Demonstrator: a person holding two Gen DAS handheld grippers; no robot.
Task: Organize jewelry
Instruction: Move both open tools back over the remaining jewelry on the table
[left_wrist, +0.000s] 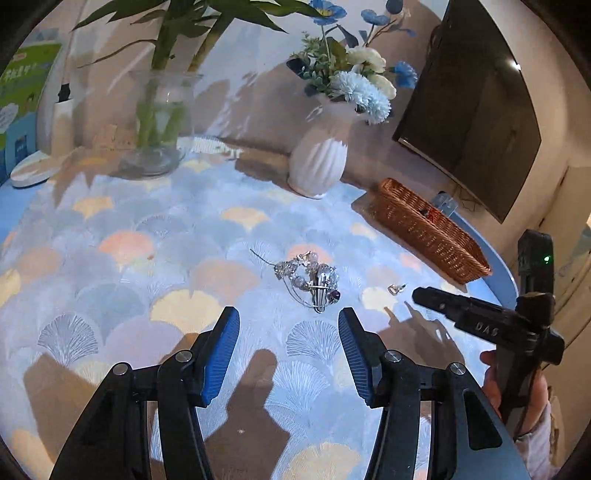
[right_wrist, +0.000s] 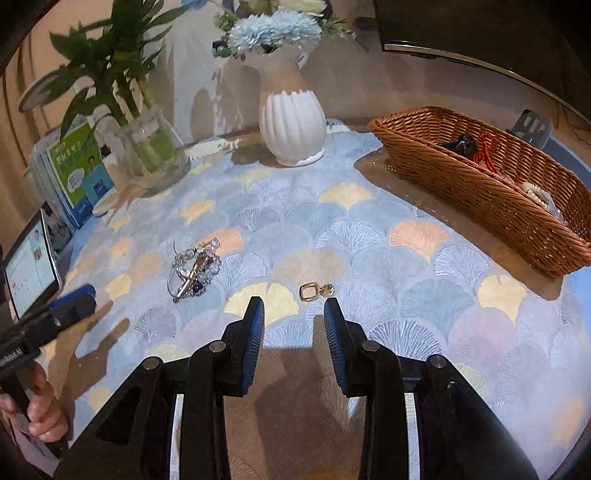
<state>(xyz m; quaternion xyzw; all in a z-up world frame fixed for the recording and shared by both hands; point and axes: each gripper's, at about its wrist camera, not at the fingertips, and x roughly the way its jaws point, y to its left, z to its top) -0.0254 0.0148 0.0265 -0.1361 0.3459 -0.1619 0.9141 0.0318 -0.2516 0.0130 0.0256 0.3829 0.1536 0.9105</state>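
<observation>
Both grippers empty over tabletop (right_wrist: 369, 236), jewelry loose
Left gripper (left_wrist: 289, 325) jaws released behind silver bead tangle (left_wrist: 314, 282); right gripper (right_wrist: 294, 312) jaws released just short of gold earring (right_wrist: 309, 291). Wicker basket (right_wrist: 461, 181) holds beads. "DAS" reads on right gripper body

Counter cloth (right_wrist: 369, 236): pale blue with fan-leaf pattern in grey, peach, yellow. Wicker basket (right_wrist: 480, 184): orange-brown weave. Ribbed vase (right_wrist: 291, 122): white. Flowers (left_wrist: 365, 90): blue, cream. Earring (right_wrist: 308, 291): gold. Bead jewelry tangle (left_wrist: 310, 277): silver, clear, one purple stone.
</observation>
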